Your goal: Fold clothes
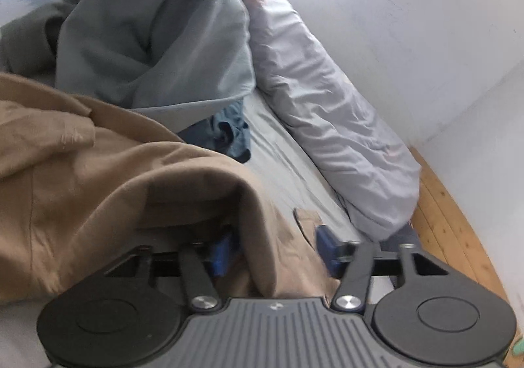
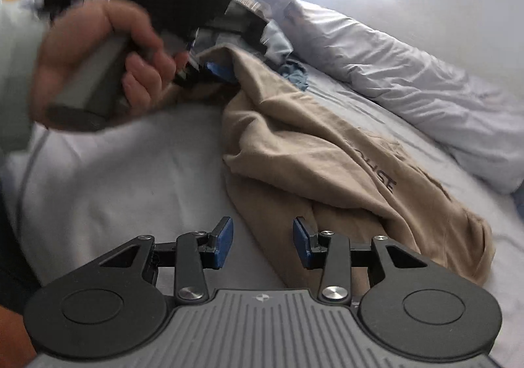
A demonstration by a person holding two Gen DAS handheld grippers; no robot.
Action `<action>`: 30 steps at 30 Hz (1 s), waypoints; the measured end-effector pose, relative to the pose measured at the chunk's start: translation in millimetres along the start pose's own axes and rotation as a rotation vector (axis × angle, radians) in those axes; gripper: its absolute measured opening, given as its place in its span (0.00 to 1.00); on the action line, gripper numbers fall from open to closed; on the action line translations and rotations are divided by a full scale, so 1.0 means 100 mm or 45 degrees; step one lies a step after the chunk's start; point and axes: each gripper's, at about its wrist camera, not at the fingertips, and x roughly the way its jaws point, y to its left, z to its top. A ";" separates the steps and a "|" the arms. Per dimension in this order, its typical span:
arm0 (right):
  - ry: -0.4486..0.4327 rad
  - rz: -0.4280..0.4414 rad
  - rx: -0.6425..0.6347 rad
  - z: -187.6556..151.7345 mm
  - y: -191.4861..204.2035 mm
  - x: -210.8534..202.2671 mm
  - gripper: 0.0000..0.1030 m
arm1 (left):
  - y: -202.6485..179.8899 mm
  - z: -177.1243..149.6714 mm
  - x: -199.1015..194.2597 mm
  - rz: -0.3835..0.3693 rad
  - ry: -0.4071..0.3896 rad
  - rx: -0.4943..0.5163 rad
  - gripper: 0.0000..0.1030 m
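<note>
Spreading the tan shirt (image 2: pixel 327 152) on the bed (image 2: pixel 131 171): left gripper (image 1: pixel 275 253) fingers straddle a fold unclamped; right gripper (image 2: pixel 262 243) half-open, empty, next must pinch the near hem.

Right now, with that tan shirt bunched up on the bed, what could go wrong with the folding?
1. The left tongs stand open around a thick fold of the tan shirt; closing there might pinch several layers.
2. The right tongs are open at the shirt's edge, partly over the bedsheet, so they might catch it too.
3. The grey garment lies close and could get dragged along.
</note>
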 end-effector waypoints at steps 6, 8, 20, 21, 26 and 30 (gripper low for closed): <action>0.043 -0.085 -0.101 0.05 0.16 0.21 0.38 | 0.06 -0.06 -0.07 -0.003 0.057 0.002 0.62; 0.077 -0.089 -0.053 0.08 0.09 0.29 0.32 | 0.07 -0.09 -0.07 0.021 0.088 0.010 0.62; -0.003 -0.035 0.048 0.28 0.01 0.06 0.04 | 0.05 -0.23 -0.01 0.120 0.271 0.147 0.60; -0.030 -0.033 0.079 0.30 -0.02 0.00 0.04 | 0.06 -0.23 -0.02 0.112 0.271 0.137 0.60; -0.147 -0.051 0.271 0.39 -0.24 -0.23 0.04 | 0.12 -0.22 -0.10 0.057 0.269 0.078 0.61; -0.248 0.023 0.471 0.43 -0.48 -0.39 0.04 | 0.13 -0.28 -0.16 -0.007 0.275 0.004 0.60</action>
